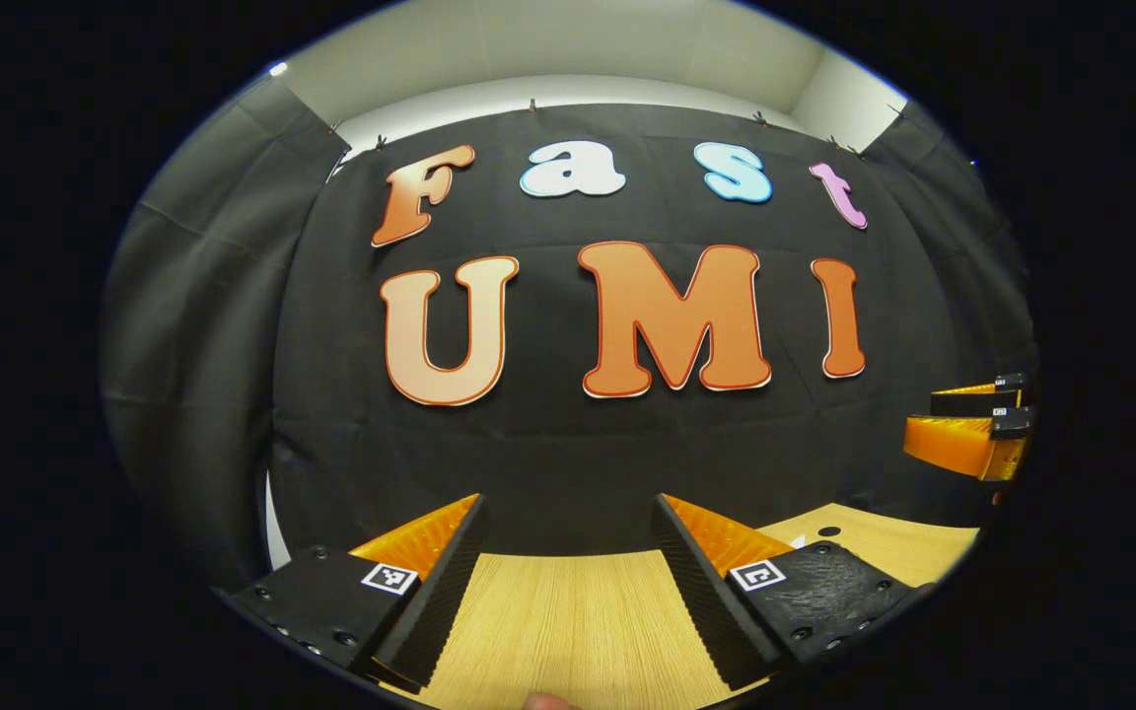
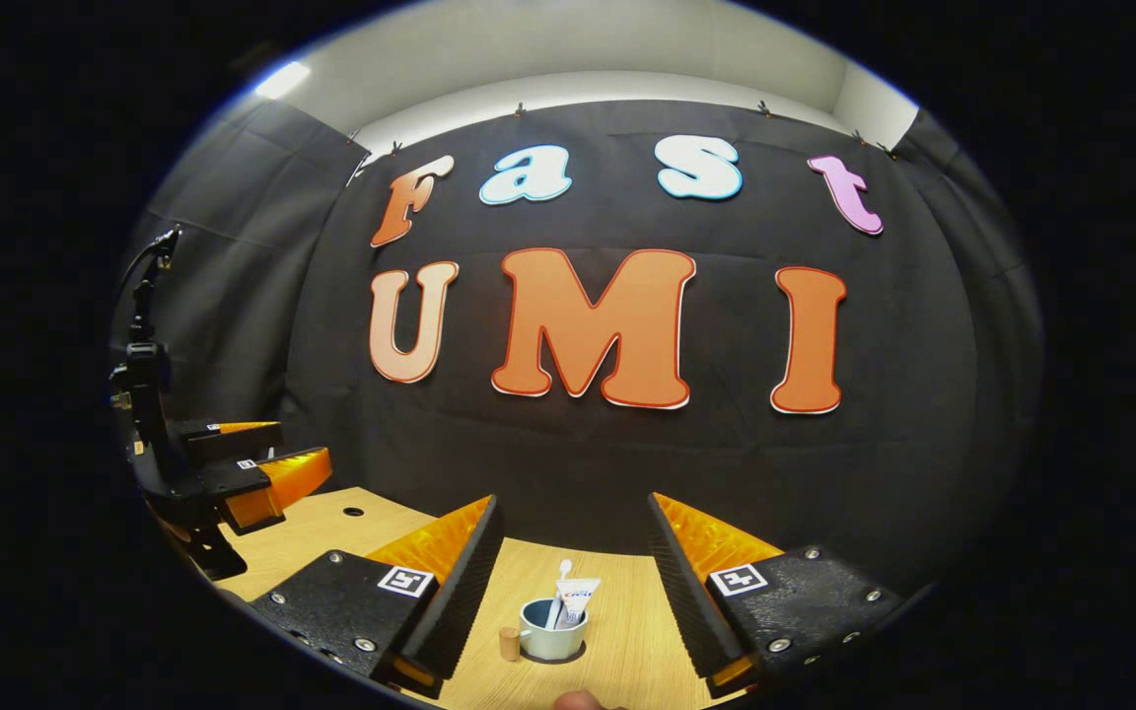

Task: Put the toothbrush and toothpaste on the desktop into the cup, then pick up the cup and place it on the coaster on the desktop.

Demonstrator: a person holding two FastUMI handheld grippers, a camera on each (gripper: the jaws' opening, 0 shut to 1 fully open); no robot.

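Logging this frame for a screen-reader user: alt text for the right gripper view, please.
A pale cup holding a toothbrush and a toothpaste tube sits on a dark coaster on the wooden desktop, seen between the open right gripper. The left gripper hangs at far left, above the desktop.

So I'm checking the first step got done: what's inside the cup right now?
In the right gripper view the cup holds the toothpaste tube and the toothbrush, both sticking up above the rim. Their lower ends are hidden by the cup's wall.
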